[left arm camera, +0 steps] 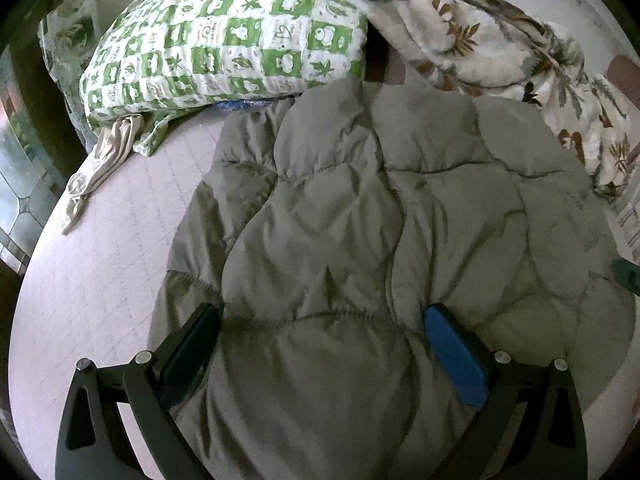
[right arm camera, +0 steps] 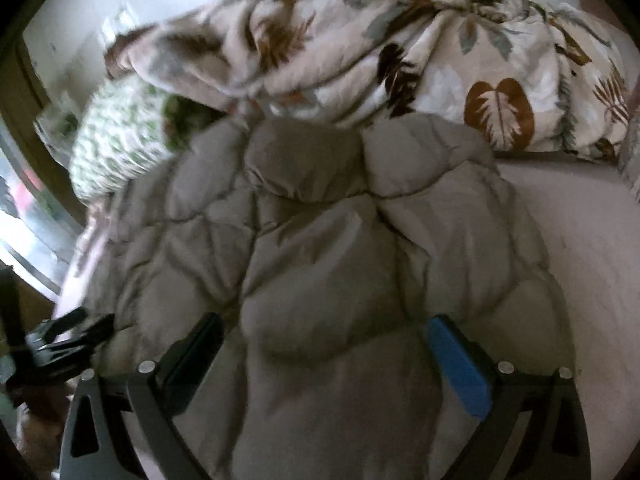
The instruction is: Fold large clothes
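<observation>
A grey quilted puffer jacket [left arm camera: 360, 216] lies spread on the pale bed sheet [left arm camera: 100, 280] and fills the middle of both views. My left gripper [left arm camera: 322, 316] hangs open over the jacket's near part, and the fabric bulges between its black and blue fingers. My right gripper [right arm camera: 324, 326] is open too, above the jacket [right arm camera: 320, 240] near its right side. The left gripper [right arm camera: 76, 330] shows as a dark blurred shape at the left edge of the right wrist view. The right wrist view is blurred.
A green-and-white checked pillow [left arm camera: 224, 48] lies at the bed's far left, with a beige garment [left arm camera: 104, 160] trailing from under it. A leaf-print duvet [left arm camera: 500, 48] [right arm camera: 400, 52] is heaped along the far side. Bare sheet [right arm camera: 580, 240] lies right of the jacket; the bed's left edge drops to a tiled floor [left arm camera: 20, 184].
</observation>
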`<state>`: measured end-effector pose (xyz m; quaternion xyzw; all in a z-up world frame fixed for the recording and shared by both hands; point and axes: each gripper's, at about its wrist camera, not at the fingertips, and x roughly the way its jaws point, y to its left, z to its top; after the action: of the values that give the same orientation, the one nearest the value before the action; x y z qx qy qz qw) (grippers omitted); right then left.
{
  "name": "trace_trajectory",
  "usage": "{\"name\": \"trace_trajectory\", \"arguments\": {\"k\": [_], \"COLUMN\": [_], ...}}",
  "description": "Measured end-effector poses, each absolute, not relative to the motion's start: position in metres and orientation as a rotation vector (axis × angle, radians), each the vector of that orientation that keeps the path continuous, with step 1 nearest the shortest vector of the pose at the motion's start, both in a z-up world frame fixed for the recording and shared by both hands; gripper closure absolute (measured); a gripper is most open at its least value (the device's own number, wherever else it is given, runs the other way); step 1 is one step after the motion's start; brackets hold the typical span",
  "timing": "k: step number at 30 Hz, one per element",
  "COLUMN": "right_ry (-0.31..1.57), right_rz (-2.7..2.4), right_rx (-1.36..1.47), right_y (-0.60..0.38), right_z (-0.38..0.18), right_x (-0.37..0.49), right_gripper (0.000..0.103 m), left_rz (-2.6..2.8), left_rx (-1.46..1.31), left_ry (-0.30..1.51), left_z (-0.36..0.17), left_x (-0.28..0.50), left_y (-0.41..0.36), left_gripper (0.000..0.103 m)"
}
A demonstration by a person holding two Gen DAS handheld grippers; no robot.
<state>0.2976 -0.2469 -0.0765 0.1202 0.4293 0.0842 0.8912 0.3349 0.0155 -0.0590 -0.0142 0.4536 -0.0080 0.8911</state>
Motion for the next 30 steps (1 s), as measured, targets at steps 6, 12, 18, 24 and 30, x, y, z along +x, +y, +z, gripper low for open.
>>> {"name": "trace_trajectory", "arguments": {"k": [6,12,18,24,30], "right_ry": [0.886,0.951,0.980,0.993,0.973], "right_rz": [0.192,0.145,0.120,0.104,0.088], "right_rx": [0.212,0.141,0.092,0.077,0.103], "right_y": [-0.267,-0.275,-0.265,-0.263,-0.263], "right_z": [-0.066,-0.091,-0.124,-0.122,-0.103], "right_x": [0.252,0.247,0.261,0.263,0.247], "right_gripper": [0.000,0.000,0.000,0.000,0.000], "left_rz": [-0.026,-0.013,-0.012,-0.001,-0.006], "left_rx": [-0.020,0.077,0.057,0.063,0.033], "left_ry": [0.891,0.870,0.898,0.906,0.895], "left_z": [-0.045,-0.060,-0.081,-0.078,-0.058], "left_x": [0.304,0.282,0.292,0.292,0.278], "left_y": [0.024,0.014,0.015,0.014,0.015], "left_gripper": [0.000,0.000,0.000,0.000,0.000]}}
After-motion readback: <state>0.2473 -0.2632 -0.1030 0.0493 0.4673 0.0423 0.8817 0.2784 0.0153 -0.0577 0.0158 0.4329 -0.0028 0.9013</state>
